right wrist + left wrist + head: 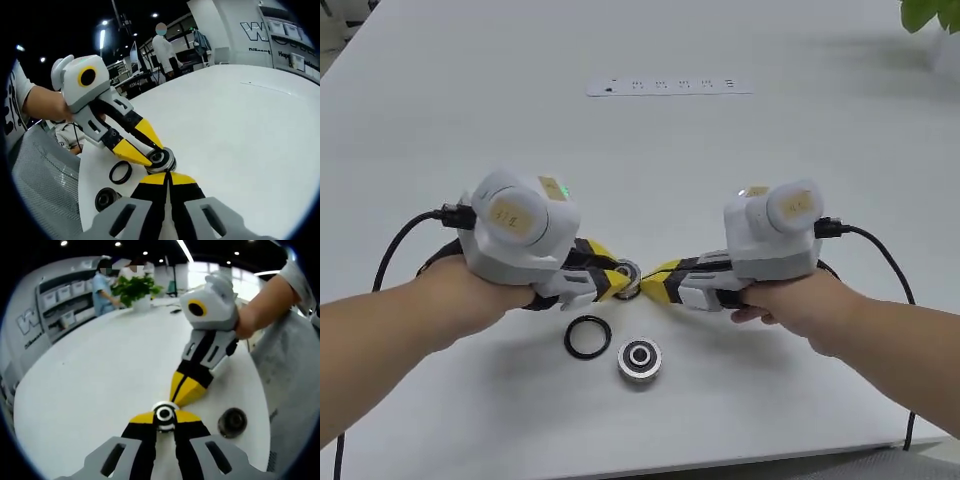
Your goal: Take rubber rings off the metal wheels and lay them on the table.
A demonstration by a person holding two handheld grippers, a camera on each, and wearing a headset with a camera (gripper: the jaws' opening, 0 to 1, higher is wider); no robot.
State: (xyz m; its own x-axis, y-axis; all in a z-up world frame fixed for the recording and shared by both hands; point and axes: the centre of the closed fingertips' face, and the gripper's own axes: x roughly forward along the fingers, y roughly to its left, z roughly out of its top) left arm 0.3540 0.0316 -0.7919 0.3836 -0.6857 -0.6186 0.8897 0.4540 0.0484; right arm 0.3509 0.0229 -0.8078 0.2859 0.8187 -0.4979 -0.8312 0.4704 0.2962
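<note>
My left gripper (618, 283) (164, 416) is shut on a small metal wheel (628, 272) (164, 413) (161, 159), held just above the white table (650, 150). From the opposite side, my right gripper (650, 284) (169, 176) meets it with jaws shut, the tips pinching the dark rubber ring on the wheel's rim. In the left gripper view the right gripper (186, 392) comes in from the upper right. A loose black rubber ring (588, 336) (120, 172) lies on the table below the grippers. Beside it lies a second metal wheel (639, 360) (232, 422) (106, 198).
A white power strip (668, 87) lies far back on the table. A green plant (928, 12) (134, 289) stands at the far right corner. The table's front edge runs close under the loose wheel. People stand by shelves and desks in the background.
</note>
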